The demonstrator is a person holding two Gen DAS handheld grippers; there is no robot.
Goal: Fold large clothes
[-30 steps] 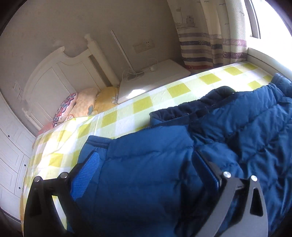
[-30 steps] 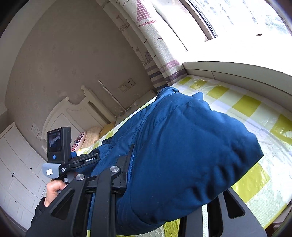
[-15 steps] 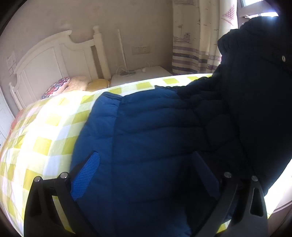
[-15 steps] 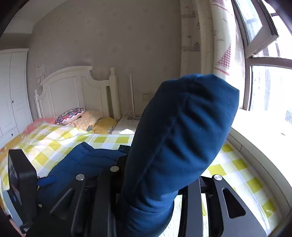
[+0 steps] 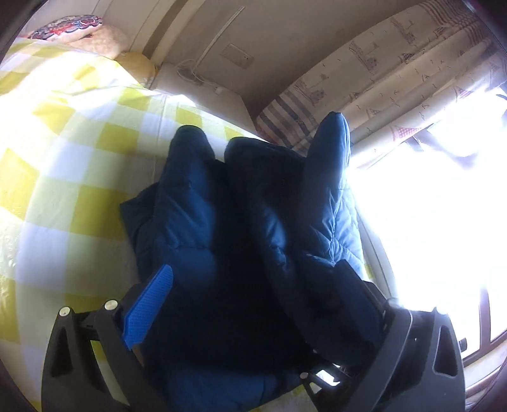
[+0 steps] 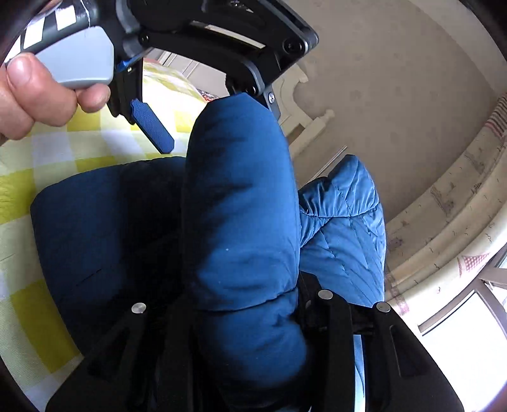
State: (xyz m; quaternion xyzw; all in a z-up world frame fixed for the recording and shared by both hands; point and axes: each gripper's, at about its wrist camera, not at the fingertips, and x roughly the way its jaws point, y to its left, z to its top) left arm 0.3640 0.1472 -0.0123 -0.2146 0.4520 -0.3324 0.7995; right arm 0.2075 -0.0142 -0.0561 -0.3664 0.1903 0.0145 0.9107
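A blue puffy jacket (image 5: 196,206) lies bunched on the yellow-checked bed sheet (image 5: 63,158). My left gripper (image 5: 253,269) stands wide over it with jacket bulk between its jaws. Its blue pad (image 5: 149,310) shows bare. In the right wrist view a thick fold of the jacket (image 6: 240,206) rises between the jaws of my right gripper (image 6: 234,285), which grip it while they are opening. Just beyond the fold, the left gripper (image 6: 218,123) is held by a hand (image 6: 31,95). Its blue pad (image 6: 152,125) stands a little apart from the fold.
Pillows (image 5: 82,28) and a white headboard (image 6: 304,120) are at the bed's head, with a white nightstand (image 5: 202,95) beside them. A patterned curtain (image 5: 396,73) and a bright window (image 5: 443,222) run along the bed's far side.
Both grippers have swung and rolled. The fold in my right gripper has been carried across onto the rest of the jacket, close to the left gripper. The jacket is now bunched.
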